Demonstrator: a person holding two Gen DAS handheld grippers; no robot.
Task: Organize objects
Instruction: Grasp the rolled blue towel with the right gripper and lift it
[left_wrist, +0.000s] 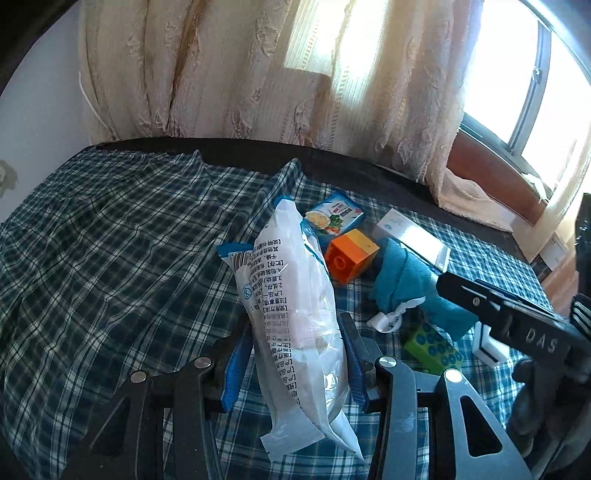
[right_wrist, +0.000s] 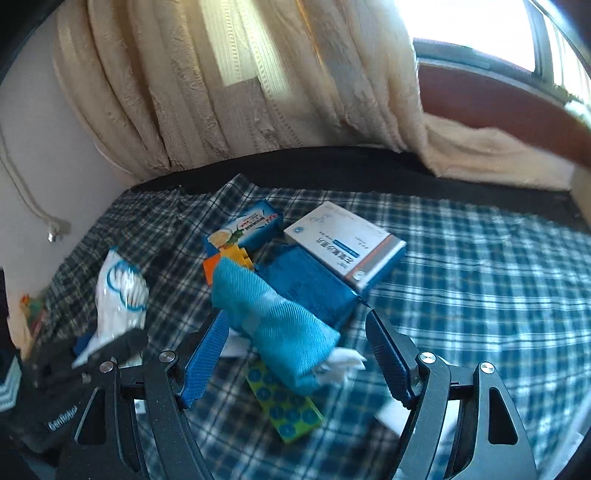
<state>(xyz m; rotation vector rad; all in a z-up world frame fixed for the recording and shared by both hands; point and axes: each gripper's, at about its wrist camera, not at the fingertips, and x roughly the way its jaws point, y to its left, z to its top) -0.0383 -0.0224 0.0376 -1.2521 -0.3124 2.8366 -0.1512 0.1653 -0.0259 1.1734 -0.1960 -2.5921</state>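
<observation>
My left gripper (left_wrist: 297, 354) is shut on a white plastic packet with printed text (left_wrist: 295, 314), held above the plaid cloth; the packet also shows at the left of the right wrist view (right_wrist: 120, 295). My right gripper (right_wrist: 295, 350) is open, its blue pads either side of a rolled teal towel (right_wrist: 273, 317) without touching it; the towel also shows in the left wrist view (left_wrist: 402, 280). Around the towel lie an orange-yellow block (left_wrist: 351, 258), a blue food box (left_wrist: 334, 216), a white medicine box (right_wrist: 343, 243), a dark blue box (right_wrist: 310, 288) and a green dotted block (right_wrist: 284, 406).
A blue-white plaid cloth (left_wrist: 110, 258) covers a dark table whose far edge (right_wrist: 332, 166) meets cream curtains (left_wrist: 258, 74). A bright window (left_wrist: 535, 92) is at the right. A white plug and cord (right_wrist: 55, 230) hang at the left wall.
</observation>
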